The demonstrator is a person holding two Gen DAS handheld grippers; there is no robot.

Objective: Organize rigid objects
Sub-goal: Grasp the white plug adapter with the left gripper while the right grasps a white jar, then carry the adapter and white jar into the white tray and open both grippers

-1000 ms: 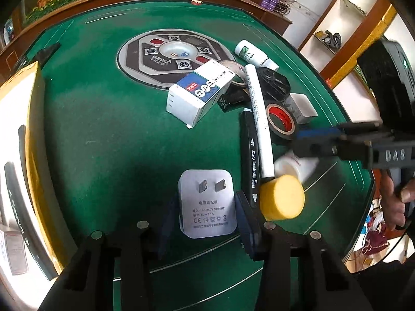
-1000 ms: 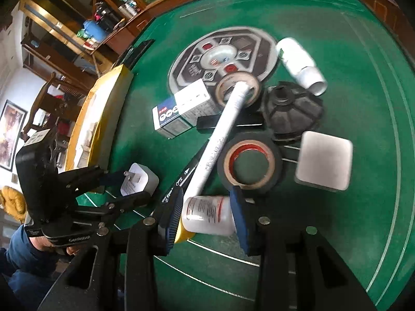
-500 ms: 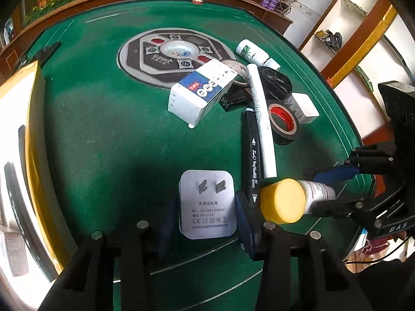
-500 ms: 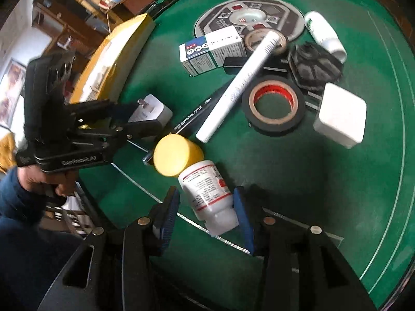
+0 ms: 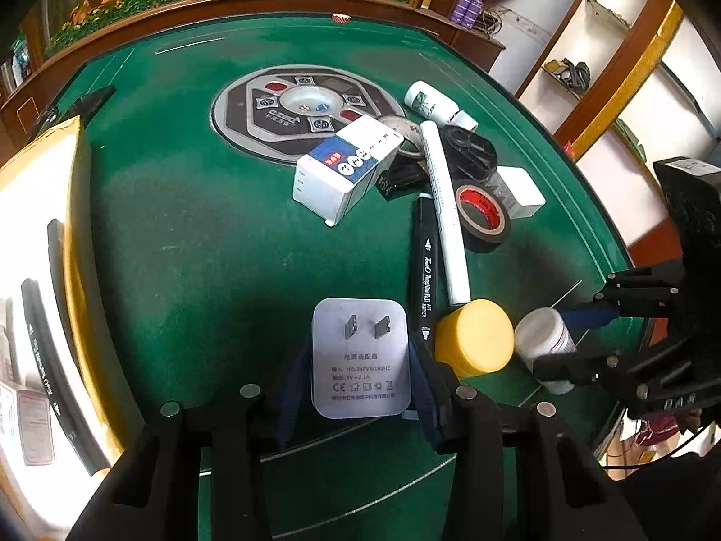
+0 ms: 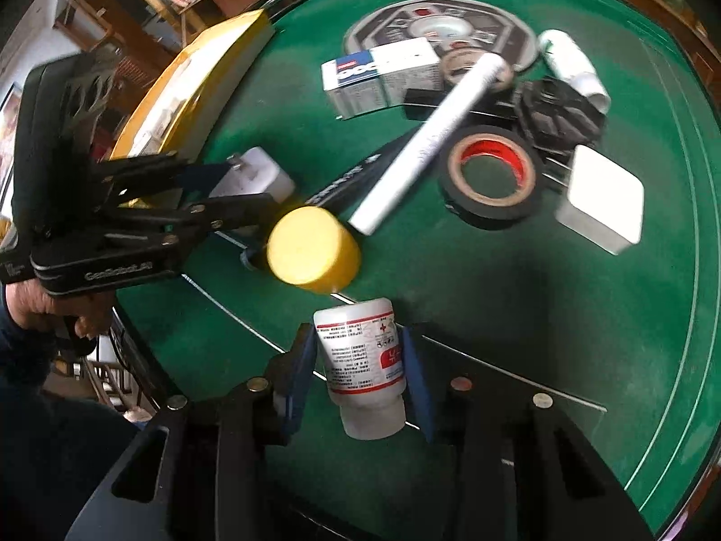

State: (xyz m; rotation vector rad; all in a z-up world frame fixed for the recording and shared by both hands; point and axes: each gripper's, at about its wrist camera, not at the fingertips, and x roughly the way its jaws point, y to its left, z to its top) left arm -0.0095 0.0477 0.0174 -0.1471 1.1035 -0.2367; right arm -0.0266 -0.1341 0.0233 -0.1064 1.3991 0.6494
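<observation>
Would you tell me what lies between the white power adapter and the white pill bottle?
The yellow cap lies between the power adapter and the pill bottle, with the black marker's tip alongside; the left wrist view shows it.

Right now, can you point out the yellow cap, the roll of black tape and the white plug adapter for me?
yellow cap (image 5: 475,336): left wrist view, its round top face.
black tape (image 6: 491,200): right wrist view, the roll's near outer band.
white plug adapter (image 5: 360,360): left wrist view, its printed face below the prongs.

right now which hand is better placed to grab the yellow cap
Neither is free, but the left is closer. The left gripper holds the white charger right beside the yellow cap; the right gripper, closing on the pill bottle, sits further off.
</observation>
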